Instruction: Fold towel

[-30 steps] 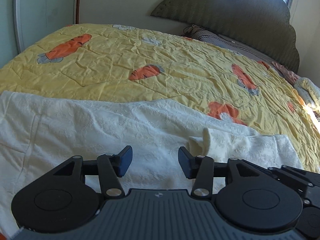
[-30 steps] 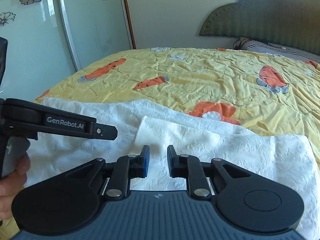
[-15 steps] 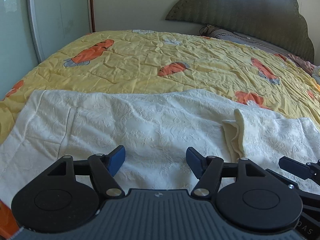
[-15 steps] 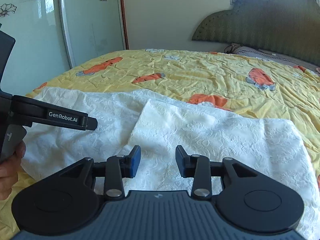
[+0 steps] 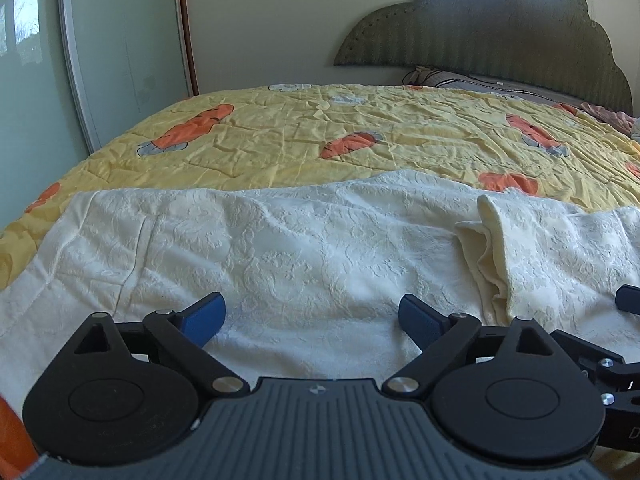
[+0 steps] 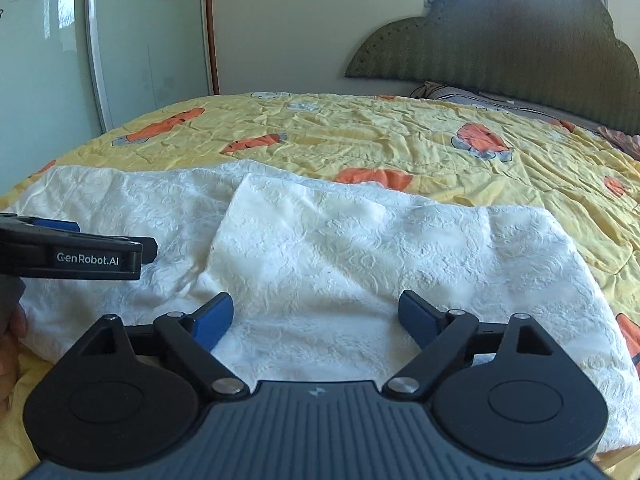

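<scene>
A cream embossed towel (image 5: pixel 304 252) lies spread across the near part of the bed, with one end folded over onto itself along a raised edge (image 5: pixel 492 248). In the right wrist view the folded flap (image 6: pixel 360 248) covers the towel's right half. My left gripper (image 5: pixel 312 316) hovers just above the towel, its jaws opening wide with nothing between the blue pads (image 5: pixel 206 314). My right gripper (image 6: pixel 316 316) sits low over the folded flap, its jaws also opening, and nothing is pinched. The left gripper (image 6: pixel 72 254) shows side-on at the left of the right wrist view.
A yellow quilt (image 5: pixel 360 140) with orange carrot prints covers the bed. A dark green headboard (image 5: pixel 500 36) and pillows (image 5: pixel 460 80) stand at the far end. Glass sliding doors (image 5: pixel 120 48) line the left wall. A person's hand (image 6: pixel 10 332) is at the left edge.
Both grippers' jaws have spread from narrow to wide. Both have sunk a little toward the towel. The folded flap now lies loose on the towel.
</scene>
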`<action>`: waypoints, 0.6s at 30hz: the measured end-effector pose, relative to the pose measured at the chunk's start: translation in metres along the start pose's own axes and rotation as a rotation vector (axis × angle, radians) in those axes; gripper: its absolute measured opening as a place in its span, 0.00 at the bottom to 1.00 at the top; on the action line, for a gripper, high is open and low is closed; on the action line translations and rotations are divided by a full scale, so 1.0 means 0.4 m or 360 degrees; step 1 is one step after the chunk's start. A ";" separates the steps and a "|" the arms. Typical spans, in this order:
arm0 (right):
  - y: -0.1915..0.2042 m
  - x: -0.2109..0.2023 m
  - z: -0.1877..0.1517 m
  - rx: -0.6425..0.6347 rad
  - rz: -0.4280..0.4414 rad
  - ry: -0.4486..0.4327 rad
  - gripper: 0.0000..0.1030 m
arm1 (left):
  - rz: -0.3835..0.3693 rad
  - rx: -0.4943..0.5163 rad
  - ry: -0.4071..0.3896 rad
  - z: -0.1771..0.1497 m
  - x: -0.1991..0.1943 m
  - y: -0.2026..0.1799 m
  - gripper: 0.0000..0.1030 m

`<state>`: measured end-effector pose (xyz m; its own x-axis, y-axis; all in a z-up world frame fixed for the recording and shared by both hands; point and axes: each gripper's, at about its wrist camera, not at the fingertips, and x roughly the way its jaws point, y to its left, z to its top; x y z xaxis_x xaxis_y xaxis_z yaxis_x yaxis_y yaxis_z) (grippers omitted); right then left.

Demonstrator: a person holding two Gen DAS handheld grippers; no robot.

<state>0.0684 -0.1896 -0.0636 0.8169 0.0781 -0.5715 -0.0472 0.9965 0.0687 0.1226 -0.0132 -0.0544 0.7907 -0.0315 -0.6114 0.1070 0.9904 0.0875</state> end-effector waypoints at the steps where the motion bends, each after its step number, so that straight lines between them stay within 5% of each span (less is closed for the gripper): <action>1: 0.003 0.001 0.000 -0.0006 -0.0030 0.0004 0.95 | -0.0004 -0.0006 -0.0001 -0.001 0.001 0.001 0.93; 2: 0.005 0.002 -0.001 -0.0002 -0.0070 0.0008 1.00 | -0.0010 -0.0012 -0.0001 -0.001 0.002 0.003 0.94; 18: -0.009 0.004 -0.003 0.0047 -0.0046 0.0026 1.00 | -0.0020 -0.0019 0.0001 -0.006 0.004 0.005 0.99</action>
<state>0.0693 -0.1931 -0.0656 0.8081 0.0498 -0.5870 -0.0065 0.9971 0.0757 0.1226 -0.0109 -0.0573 0.7890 -0.0440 -0.6128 0.1098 0.9915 0.0701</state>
